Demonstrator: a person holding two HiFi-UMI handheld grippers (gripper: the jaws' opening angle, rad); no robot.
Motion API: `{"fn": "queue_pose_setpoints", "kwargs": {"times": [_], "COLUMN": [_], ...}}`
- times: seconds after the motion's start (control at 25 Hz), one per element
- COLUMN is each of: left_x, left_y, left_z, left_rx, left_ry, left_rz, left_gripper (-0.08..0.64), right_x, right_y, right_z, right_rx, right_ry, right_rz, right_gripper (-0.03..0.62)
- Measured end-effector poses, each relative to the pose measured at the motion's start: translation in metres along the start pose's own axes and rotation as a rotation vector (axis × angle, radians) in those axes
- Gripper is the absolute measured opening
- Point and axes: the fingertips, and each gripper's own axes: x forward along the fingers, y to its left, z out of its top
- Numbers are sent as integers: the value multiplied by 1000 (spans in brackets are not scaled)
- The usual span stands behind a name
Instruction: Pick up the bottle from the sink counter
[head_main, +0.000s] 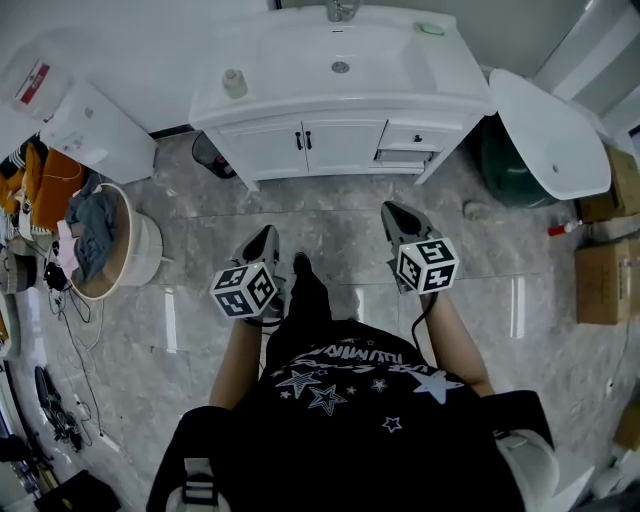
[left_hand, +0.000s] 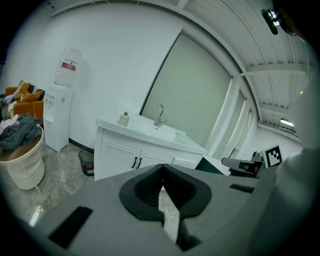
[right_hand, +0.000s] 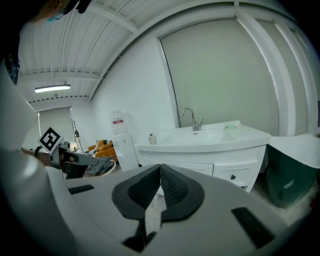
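Observation:
A small pale bottle (head_main: 234, 83) stands on the left end of the white sink counter (head_main: 300, 60); it also shows in the left gripper view (left_hand: 124, 118) and the right gripper view (right_hand: 150, 138). Both grippers hover over the floor, well short of the vanity. My left gripper (head_main: 268, 236) is shut with nothing between its jaws, its tips meeting (left_hand: 161, 169). My right gripper (head_main: 390, 210) is likewise shut and empty (right_hand: 160, 168). Both point toward the vanity.
A faucet (head_main: 340, 10) and a green soap (head_main: 431, 29) sit on the counter. A bin of clothes (head_main: 100, 245) and a water dispenser (head_main: 80, 120) stand to the left, a small waste basket (head_main: 210, 155) by the vanity. A white tub (head_main: 550, 130) and cardboard boxes (head_main: 605, 270) are on the right.

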Motion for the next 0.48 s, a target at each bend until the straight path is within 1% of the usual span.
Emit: {"fn": "queue_pose_setpoints", "kwargs": {"times": [0.16, 0.28, 0.36, 0.48], "left_x": [46, 79, 96, 114], "left_y": [32, 54, 67, 88], "left_z": [40, 79, 102, 128], "left_rx": [4, 8, 6, 9], "left_ry": [3, -15, -30, -37], "left_rz": [-26, -39, -46, -54], "left_gripper": [8, 8, 8, 8], "right_x": [58, 102, 127, 163], "right_y": [-15, -22, -22, -15], "right_z": [31, 61, 77, 93], "right_rx": [11, 6, 7, 1], "right_ry": [-10, -20, -25, -18], "right_rz": [-27, -41, -42, -27], "right_gripper": [8, 8, 8, 8]}}
